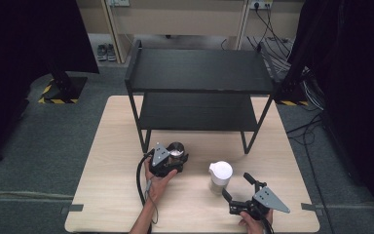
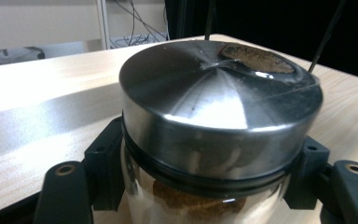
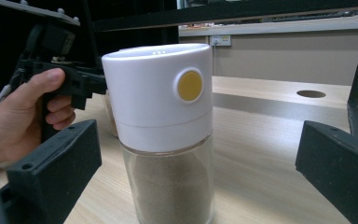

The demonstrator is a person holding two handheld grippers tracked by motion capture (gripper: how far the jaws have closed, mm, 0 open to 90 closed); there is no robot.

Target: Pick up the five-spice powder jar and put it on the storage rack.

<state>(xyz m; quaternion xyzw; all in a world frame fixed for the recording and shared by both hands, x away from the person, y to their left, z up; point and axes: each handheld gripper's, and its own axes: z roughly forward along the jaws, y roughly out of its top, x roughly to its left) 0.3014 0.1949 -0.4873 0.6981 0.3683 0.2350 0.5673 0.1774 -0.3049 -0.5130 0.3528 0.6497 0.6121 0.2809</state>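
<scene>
Sitting clamped inside left gripper, steel-lidded jar, on table

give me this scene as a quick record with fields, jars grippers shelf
left gripper: shut on the steel-lid jar, jaws just closed below the lid
steel-lid jar: glass, brown contents, upright on the table
right gripper: open, jaws either side of the white-lid jar, not touching
white-lid jar: glass, tan powder, yellow button on the lid, upright
shelf: black, two tiers, at the table's far side, behind both jars
</scene>
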